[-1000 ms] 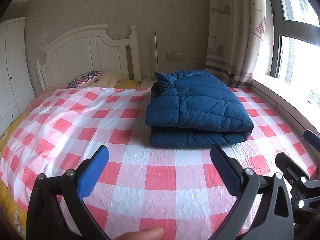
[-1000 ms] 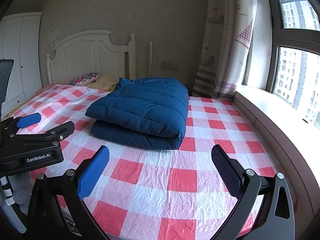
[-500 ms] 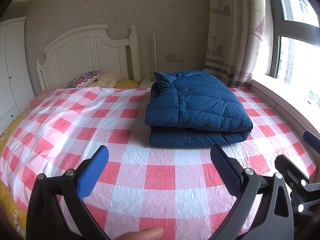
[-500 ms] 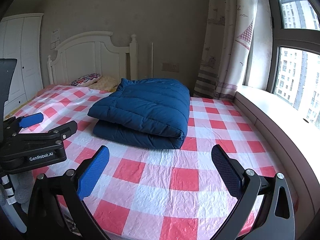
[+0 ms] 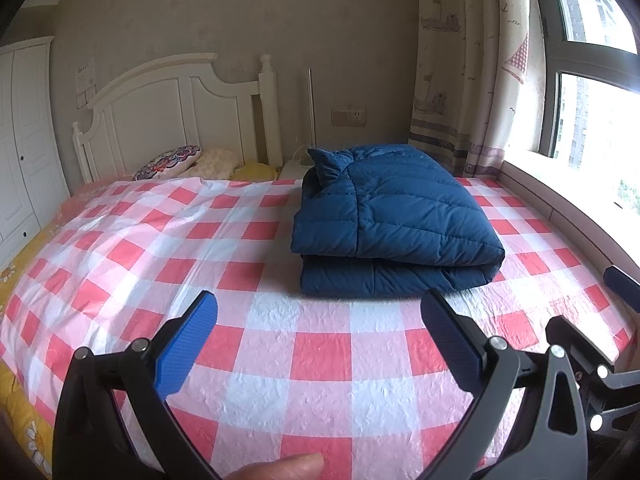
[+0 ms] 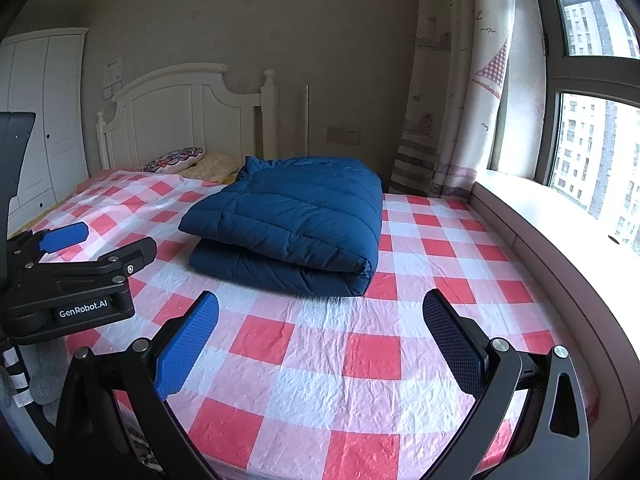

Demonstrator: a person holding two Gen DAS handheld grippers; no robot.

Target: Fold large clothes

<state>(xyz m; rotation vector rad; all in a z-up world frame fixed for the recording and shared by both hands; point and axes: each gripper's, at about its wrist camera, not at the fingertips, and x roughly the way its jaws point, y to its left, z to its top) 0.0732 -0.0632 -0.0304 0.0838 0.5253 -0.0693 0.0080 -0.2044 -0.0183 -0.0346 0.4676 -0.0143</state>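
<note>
A bedroom seen from two hand-held cameras held low at the foot of a bed (image 5: pixel 320 360); the bed is covered by a red, pink and white checked sheet (image 6: pixel 372 356); on it, toward the window side and well beyond both tools, lies a dark blue quilted coat (image 5: pixel 392 220), folded into a thick two-layer bundle with the fold edge facing the cameras, so the folding looks finished or nearly so.

The left hand-held gripper (image 5: pixel 318 308) hovers above the sheet with its two blue-padded fingers spread wide apart, holding nothing; the right hand-held gripper (image 6: pixel 320 308) is likewise wide open and empty; both are apart from the coat, which suggests they are held back to leave the bundle undisturbed; this is a judgement only.

In the right camera's view the left tool also shows from the side at the left edge, its body labelled GenRobot.AI.

Behind the coat stand a white headboard (image 5: pixel 180 120), a patterned pillow (image 5: pixel 168 158) and a curtain (image 6: pixel 452 80) beside a bright window (image 6: pixel 592 152).

Hard to make out: the coat's sleeves and front are tucked out of sight; its far side is hidden by its own bulk; a fingertip (image 5: pixel 280 468) of the person is cut off at the lower edge of the left view; the rest of the person is unseen.
</note>
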